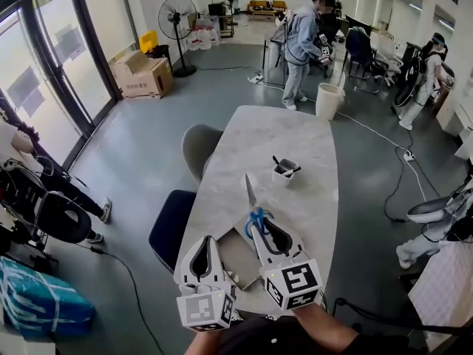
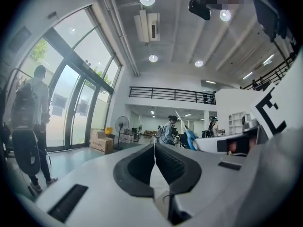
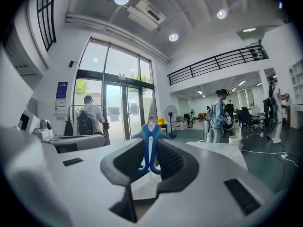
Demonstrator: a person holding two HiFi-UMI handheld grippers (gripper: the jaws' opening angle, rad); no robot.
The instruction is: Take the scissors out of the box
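Above the near end of the bench [image 1: 295, 135], you hold both tools side by side, each pointing roughly level and away from you. Your right hand-held gripper [image 1: 260, 224] is clamped on the scissors [image 1: 251, 192]. In the right gripper view the two blue handle loops stand upright between the ribbed pads, pressed from both sides. In the head view the closed blades stick out beyond the jaw tips towards the far end of the bench. The scissors are up off the bench top, touching nothing but that gripper.

Your left hand-held gripper [image 1: 209, 242] is closed, with its jaw tips meeting in a thin line in its own view and nothing between them.

Below the two tools, what looks like a shallow brownish box [image 1: 238, 266] lies flat on the bench, partly hidden by them. Farther along the marble top stands a small white cup [image 1: 284, 171] with dark items sticking out of it, well apart from the scissors.

A grey chair [image 1: 198, 145] and a dark blue chair [image 1: 170, 229] stand along the left edge of the bench.
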